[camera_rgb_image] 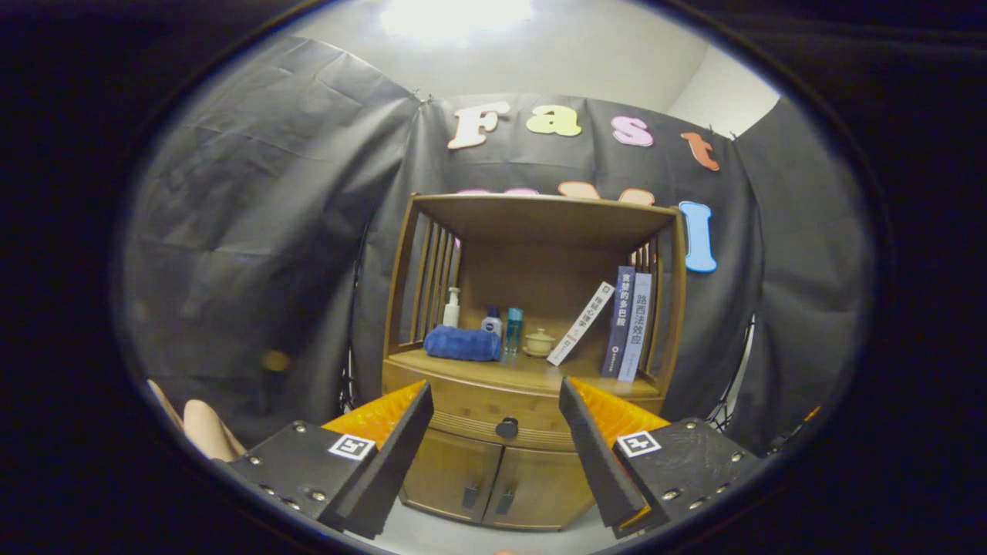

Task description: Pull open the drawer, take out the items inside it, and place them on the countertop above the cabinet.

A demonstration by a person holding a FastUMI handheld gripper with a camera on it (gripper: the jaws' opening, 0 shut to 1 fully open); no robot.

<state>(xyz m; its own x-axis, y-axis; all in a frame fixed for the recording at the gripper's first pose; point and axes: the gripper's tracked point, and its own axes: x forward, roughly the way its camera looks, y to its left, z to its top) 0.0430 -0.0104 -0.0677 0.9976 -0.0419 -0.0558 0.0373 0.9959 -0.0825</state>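
Facing the wooden cabinet [532,362] square on, I have clear air between my gripper [493,412] and its front. Its drawer [478,412] sits closed under the countertop [501,374], long axis running side to side, its dark round knob [506,428] pointing straight at me between my fingers and beyond them. On the countertop stand a folded blue towel [463,343], bottles [493,320], a small lidded pot [538,342] and books [628,324]. My fingers are spread wide apart, touching and holding nothing.
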